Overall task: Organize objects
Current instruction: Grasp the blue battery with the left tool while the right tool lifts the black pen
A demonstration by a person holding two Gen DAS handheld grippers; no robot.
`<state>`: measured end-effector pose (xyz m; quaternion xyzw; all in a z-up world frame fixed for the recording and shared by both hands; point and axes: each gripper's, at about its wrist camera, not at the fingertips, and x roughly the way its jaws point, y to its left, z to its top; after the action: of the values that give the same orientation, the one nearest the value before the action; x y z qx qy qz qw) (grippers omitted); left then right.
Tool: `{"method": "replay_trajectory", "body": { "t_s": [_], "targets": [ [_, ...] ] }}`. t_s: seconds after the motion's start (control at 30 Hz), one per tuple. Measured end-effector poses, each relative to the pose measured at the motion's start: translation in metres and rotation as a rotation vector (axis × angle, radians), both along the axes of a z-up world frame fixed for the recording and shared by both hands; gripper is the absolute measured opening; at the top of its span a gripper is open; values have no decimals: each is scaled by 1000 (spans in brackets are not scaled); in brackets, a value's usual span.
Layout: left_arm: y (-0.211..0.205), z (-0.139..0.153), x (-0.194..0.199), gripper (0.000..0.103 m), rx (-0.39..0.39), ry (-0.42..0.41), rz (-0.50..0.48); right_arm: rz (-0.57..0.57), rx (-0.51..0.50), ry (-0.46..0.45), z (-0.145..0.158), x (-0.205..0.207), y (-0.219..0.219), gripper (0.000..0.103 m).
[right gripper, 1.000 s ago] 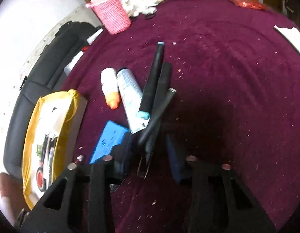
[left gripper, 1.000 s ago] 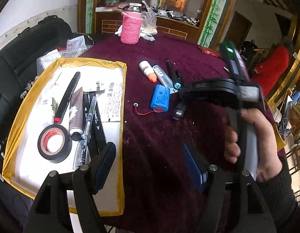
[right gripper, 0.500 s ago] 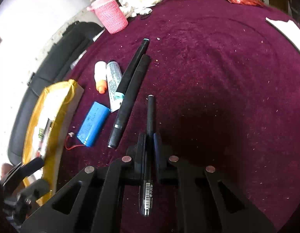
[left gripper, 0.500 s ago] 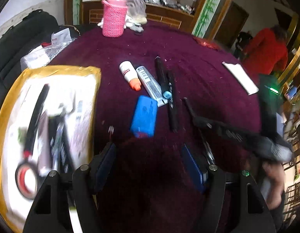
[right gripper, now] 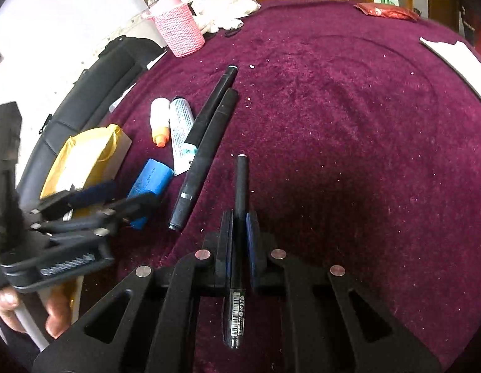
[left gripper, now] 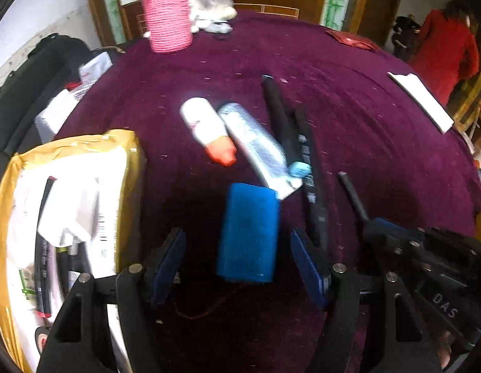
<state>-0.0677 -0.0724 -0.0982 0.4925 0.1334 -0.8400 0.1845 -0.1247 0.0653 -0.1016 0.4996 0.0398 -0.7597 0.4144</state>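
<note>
Our right gripper (right gripper: 239, 233) is clamped on a thin black pen (right gripper: 240, 192) above the maroon counter (right gripper: 349, 130). Our left gripper (left gripper: 237, 258) hangs with fingers apart around the blue battery pack (left gripper: 248, 233). Just beyond lie a silver tube (left gripper: 256, 143), an orange-capped bottle (left gripper: 207, 130) and two black markers (left gripper: 290, 130), with the yellow-edged tray (left gripper: 66, 146) at left.

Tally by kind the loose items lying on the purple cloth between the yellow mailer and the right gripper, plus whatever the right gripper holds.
Black pens or markers: 3, two lying side by side and one in the right gripper
Blue battery pack: 1
White bottle with orange cap: 1
Silver-white tube: 1
Total: 6
</note>
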Motion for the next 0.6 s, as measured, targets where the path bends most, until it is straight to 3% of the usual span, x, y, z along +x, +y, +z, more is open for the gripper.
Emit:
{"method": "replay_trajectory", "body": {
  "t_s": [0.07, 0.13, 0.2, 0.3, 0.5, 0.6],
  "targets": [
    [7, -3, -4, 66, -68, -14, 5, -2, -3, -5, 0, 0, 0, 8],
    [12, -7, -6, 52, -130, -39, 3, -1, 2, 2, 0, 1, -1, 8],
    [13, -5, -3, 35, -83, -38, 4, 0, 4, 8, 0, 1, -1, 8],
    [17, -2, 3, 35, -93, -61, 17, 1, -2, 8, 0, 1, -1, 8],
    [21, 12, 51, 35, 110, 19, 42, 5, 4, 26, 0, 3, -2, 8],
    [35, 24, 75, 35, 157, 71, 25, 11, -13, 9, 0, 2, 0, 8]
  ]
}}
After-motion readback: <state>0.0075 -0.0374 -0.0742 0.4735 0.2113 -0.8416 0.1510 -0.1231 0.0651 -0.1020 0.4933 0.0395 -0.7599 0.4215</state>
